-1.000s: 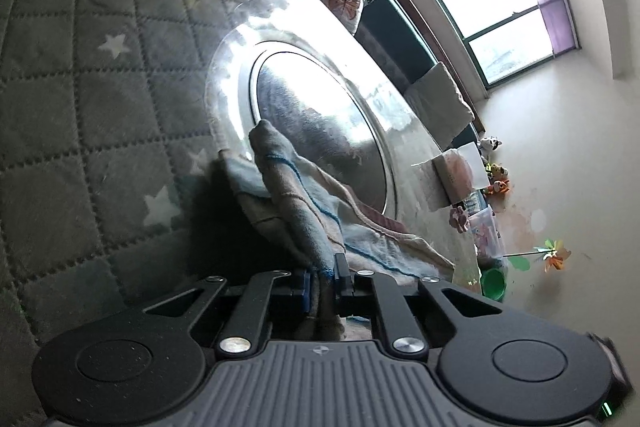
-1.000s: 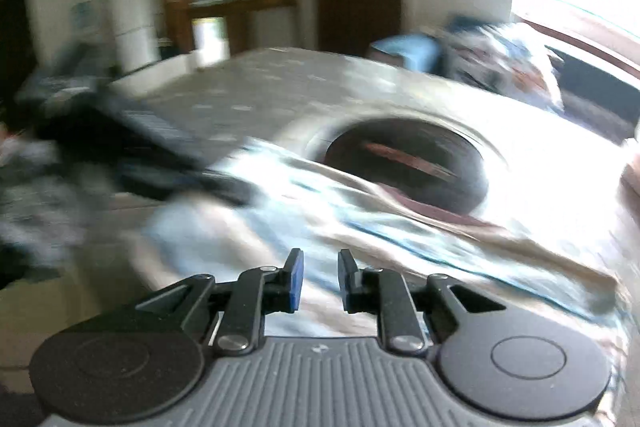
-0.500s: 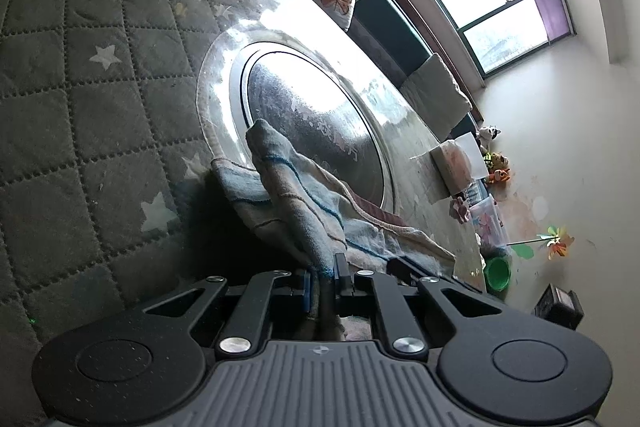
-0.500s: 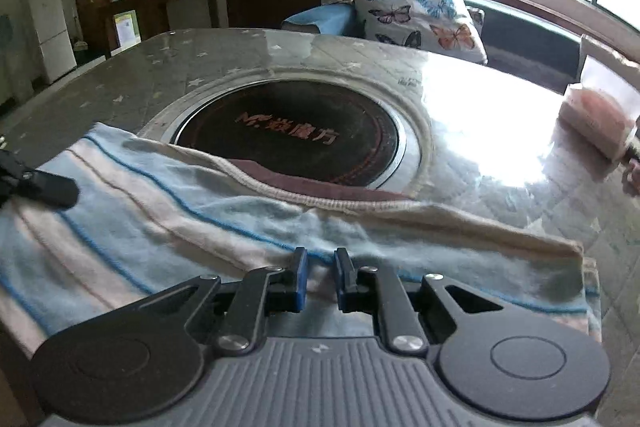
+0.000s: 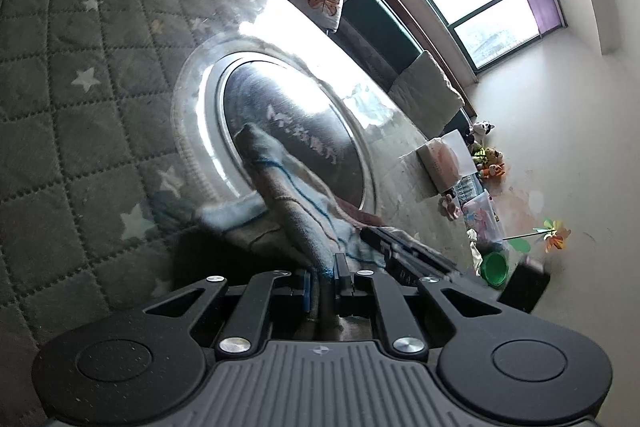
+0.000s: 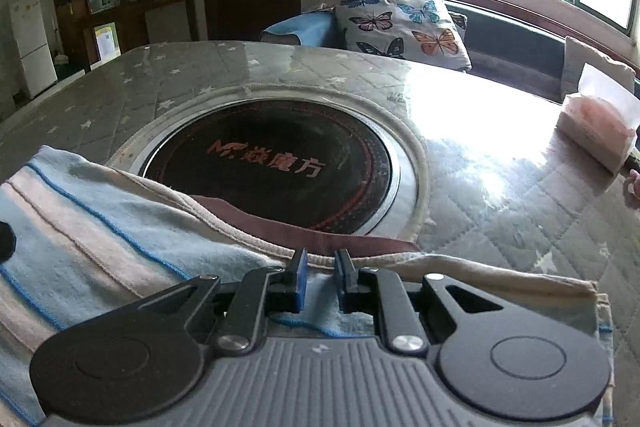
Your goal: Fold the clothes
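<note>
A light-blue and beige striped garment lies at the near edge of the table, partly over the round cooktop. My left gripper is shut on a raised fold of it, and the cloth rises from between the pads. In the right wrist view the garment spreads flat, its brown-lined neckline just ahead of my right gripper. That gripper hangs low over the cloth with its jaws a narrow gap apart and nothing pinched. The black right gripper also shows in the left wrist view.
The table carries a grey quilted cover with stars and a black glass cooktop. A tissue pack sits at the far right. A butterfly cushion lies on the window bench. Toys and a green cup stand by the wall.
My right gripper swung in from a blurred sweep and sank onto the garment near its neckline, and it now shows in the left wrist view. The left gripper kept its hold and place.
</note>
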{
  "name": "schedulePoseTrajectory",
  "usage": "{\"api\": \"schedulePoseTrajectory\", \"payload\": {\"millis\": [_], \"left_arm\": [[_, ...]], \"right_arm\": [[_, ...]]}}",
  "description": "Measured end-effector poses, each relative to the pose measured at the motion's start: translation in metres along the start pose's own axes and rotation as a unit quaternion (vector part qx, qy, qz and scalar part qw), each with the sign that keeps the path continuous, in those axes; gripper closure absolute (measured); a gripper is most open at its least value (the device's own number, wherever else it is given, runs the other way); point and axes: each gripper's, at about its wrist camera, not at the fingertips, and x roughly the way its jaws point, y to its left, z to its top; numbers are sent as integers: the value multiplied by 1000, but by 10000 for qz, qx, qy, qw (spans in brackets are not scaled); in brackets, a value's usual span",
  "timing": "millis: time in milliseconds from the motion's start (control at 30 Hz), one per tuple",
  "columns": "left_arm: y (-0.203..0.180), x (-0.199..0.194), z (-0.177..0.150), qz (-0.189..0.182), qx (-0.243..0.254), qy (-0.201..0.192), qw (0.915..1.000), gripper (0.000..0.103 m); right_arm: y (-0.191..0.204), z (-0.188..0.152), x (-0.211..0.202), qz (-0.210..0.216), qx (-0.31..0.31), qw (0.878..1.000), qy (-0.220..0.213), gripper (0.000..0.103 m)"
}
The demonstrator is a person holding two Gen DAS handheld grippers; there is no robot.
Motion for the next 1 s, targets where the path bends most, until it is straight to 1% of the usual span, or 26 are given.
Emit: {"api": "schedulePoseTrajectory", "payload": {"millis": [133,200,267,300,433,500,567,700,867,1000], "left_arm": [[-23,0,2,-15,61,-35,10000,93],[-39,0,2,-8,131,-53,9999,93],[-55,1,1,26,210,-71,9998,93],[-62,2,1,48,250,-78,9996,93],[-94,8,0,175,361,-84,9992,93],[-110,14,-1,247,402,-70,9989,93],[-127,24,-3,328,453,-35,9984,93],[-160,52,-12,461,632,136,9968,93],[-197,99,-30,627,905,473,9928,93],[-219,139,-46,889,1068,684,9879,93]], "right_arm": [[7,-12,-19,80,-317,9995,51,88],[14,-23,-27,125,-531,9985,83,87],[19,-33,-35,82,-707,9975,11,86],[21,-36,-39,78,-763,9971,-18,86],[23,-51,-54,278,-792,9965,-36,83],[23,-62,-65,348,-861,9956,-81,80],[19,-71,-76,454,-838,9954,-93,77],[0,-86,-103,574,-654,9960,-189,77],[-34,-107,-135,424,-221,9984,-315,76],[-63,-123,-156,239,134,9990,-365,76]]}}
